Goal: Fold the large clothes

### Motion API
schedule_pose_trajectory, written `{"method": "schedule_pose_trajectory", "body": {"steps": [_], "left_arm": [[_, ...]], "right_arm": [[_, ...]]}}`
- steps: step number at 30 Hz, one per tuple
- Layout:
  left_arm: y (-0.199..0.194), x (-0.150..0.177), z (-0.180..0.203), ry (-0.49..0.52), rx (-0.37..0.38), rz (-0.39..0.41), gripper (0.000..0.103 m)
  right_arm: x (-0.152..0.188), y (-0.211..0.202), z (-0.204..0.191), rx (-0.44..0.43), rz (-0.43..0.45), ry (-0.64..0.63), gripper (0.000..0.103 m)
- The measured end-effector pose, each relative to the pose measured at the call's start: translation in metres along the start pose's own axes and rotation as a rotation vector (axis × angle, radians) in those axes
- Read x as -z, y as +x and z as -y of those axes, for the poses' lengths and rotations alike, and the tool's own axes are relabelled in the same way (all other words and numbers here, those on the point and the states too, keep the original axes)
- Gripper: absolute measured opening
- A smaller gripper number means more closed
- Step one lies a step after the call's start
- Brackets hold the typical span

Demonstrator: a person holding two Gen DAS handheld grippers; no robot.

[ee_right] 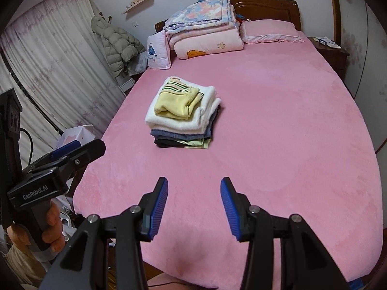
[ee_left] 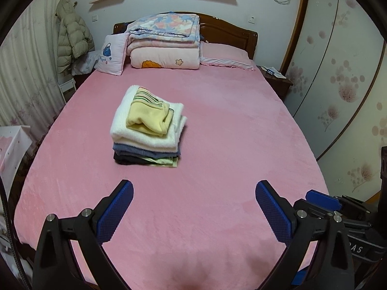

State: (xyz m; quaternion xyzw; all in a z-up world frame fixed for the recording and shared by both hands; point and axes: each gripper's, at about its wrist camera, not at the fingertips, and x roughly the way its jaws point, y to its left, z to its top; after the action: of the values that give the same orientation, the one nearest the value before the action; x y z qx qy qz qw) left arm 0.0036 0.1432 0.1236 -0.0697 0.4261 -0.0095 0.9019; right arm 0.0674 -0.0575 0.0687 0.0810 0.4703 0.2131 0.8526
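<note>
A stack of folded clothes (ee_left: 147,128) lies on the pink bed (ee_left: 229,145), left of its middle. A yellow striped garment (ee_left: 151,113) tops a white fleece piece, with blue, black and pale green layers below. My left gripper (ee_left: 193,193) hangs open over the near part of the bed, well short of the stack, nothing between its blue pads. In the right wrist view the same stack (ee_right: 183,113) sits ahead and slightly left. My right gripper (ee_right: 193,191) is open and holds nothing. A hand grips the left gripper's handle (ee_right: 38,207) at the left edge.
Folded quilts (ee_left: 164,41) and pillows (ee_left: 225,55) line the wooden headboard. A padded jacket (ee_left: 72,38) hangs by the curtain on the left. A nightstand (ee_left: 275,75) and wardrobe doors (ee_left: 343,72) stand on the right. A white box (ee_right: 77,133) sits beside the bed's left edge.
</note>
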Motion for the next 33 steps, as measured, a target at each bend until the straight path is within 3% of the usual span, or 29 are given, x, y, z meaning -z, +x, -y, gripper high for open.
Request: {"method": "schedule_pose_trajectory", "body": {"steps": [11,20,33], "left_arm": [[-0.004,0.044,0.02,-0.003,-0.09,0.013,0.101],[-0.003,0.058,0.035,0.018,-0.087,-0.012,0.101],[-0.006,0.065,0.05,0.05,-0.092,-0.011,0.101]], "right_arm": [[0.037,-0.016,0.003,0.107,0.054,-0.017,0.045],[0.044,-0.029,0.01,0.166,0.084,-0.021,0.045],[0.051,-0.03,0.012,0.177,0.074,-0.036,0.046]]}}
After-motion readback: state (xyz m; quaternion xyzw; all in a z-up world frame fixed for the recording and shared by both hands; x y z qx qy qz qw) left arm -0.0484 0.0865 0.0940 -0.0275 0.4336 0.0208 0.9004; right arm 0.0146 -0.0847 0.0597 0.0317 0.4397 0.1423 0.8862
